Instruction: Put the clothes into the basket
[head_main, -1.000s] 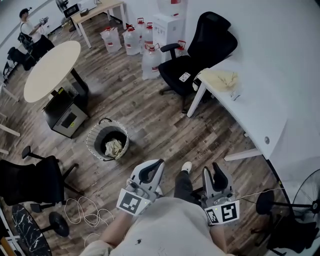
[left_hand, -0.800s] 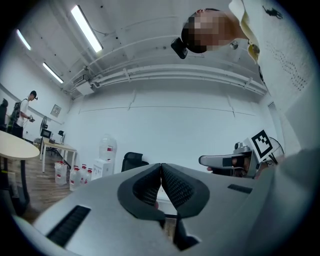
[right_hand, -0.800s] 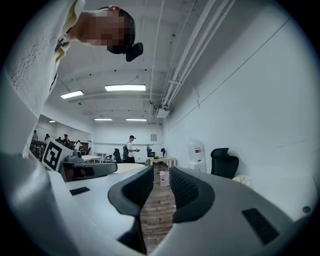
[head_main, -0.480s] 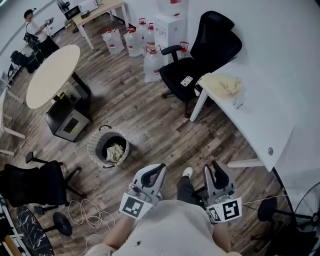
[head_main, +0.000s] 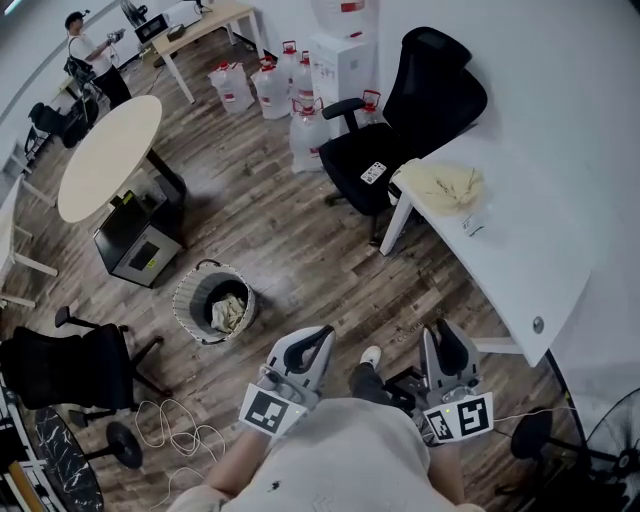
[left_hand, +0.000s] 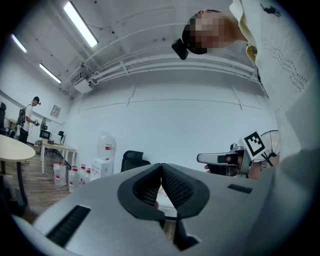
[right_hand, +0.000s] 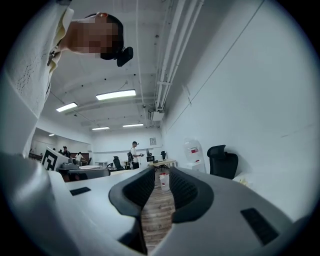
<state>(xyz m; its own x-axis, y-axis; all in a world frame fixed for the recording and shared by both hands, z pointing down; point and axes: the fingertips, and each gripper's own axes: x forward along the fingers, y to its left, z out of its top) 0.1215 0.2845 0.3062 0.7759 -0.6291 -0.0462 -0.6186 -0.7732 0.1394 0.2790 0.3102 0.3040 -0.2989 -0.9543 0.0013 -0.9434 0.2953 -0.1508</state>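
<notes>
A round wire basket (head_main: 190, 300) stands on the wood floor, left of my grippers, with a pale cloth (head_main: 229, 311) lying inside it. Another pale yellow cloth (head_main: 446, 185) lies on the white table (head_main: 520, 250) ahead to the right. My left gripper (head_main: 316, 337) is held level before my body, shut and empty; its tips meet in the left gripper view (left_hand: 161, 166). Beside it my right gripper (head_main: 446, 335) is open with nothing between the jaws (right_hand: 161, 174), which have just been closing. Both are far from either cloth.
A black office chair (head_main: 400, 120) and several water bottles (head_main: 290, 100) stand beyond the table's end. A round table (head_main: 105, 150), a black cabinet (head_main: 140, 240), a second black chair (head_main: 60, 365) and floor cables (head_main: 180, 432) lie left. A fan base (head_main: 535, 430) sits right.
I have walked on across the floor with both grippers held out in front. The basket has slid lower in the head view, and the right gripper sits a little further right.
</notes>
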